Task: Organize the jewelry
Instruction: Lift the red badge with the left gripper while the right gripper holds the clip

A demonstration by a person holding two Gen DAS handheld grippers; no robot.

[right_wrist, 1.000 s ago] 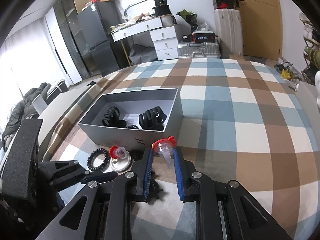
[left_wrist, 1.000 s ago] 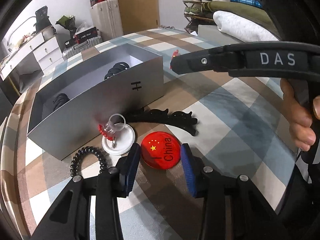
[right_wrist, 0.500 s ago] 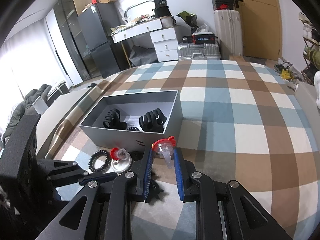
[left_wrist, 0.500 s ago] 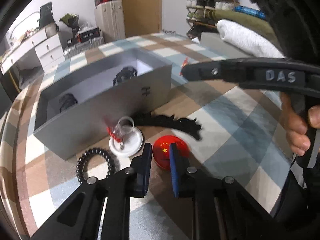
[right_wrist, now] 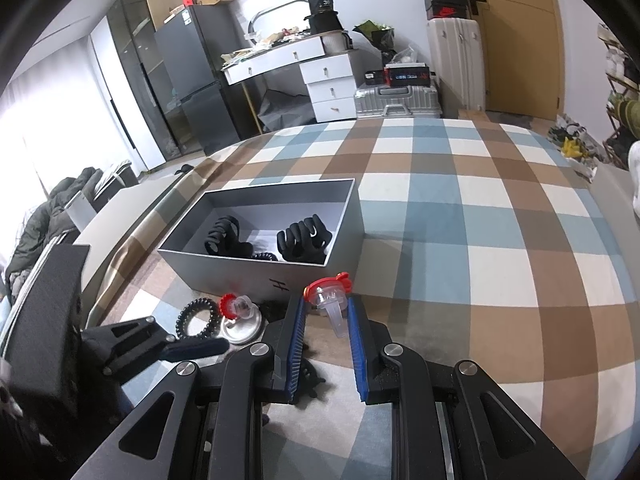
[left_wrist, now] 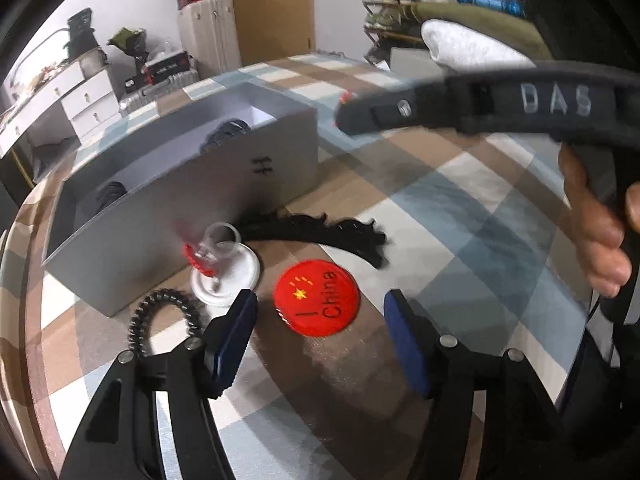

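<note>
- Your left gripper (left_wrist: 320, 320) hangs over the checked cloth (left_wrist: 460, 208), jaws opening, the red round badge (left_wrist: 317, 298) lying flat between the blue pads (left_wrist: 236, 328), untouched.
- Your right gripper (right_wrist: 325, 332) is clamped on a clear plastic piece with a red cap (right_wrist: 330, 300), cap toward twelve o'clock, tapered stem toward six.
- The grey box (right_wrist: 304, 276), already holding black hair claws (right_wrist: 304, 240), sits at eleven o'clock of that piece.
- The badge looks thin, light, stiff and slick; being flat, it offers only its rim, so pinch it across opposite edges, at nine and three.
- The badge has no long axis; its lettering runs from six toward twelve in the left view.
- The clear piece seems light and brittle; grip gently.
</note>
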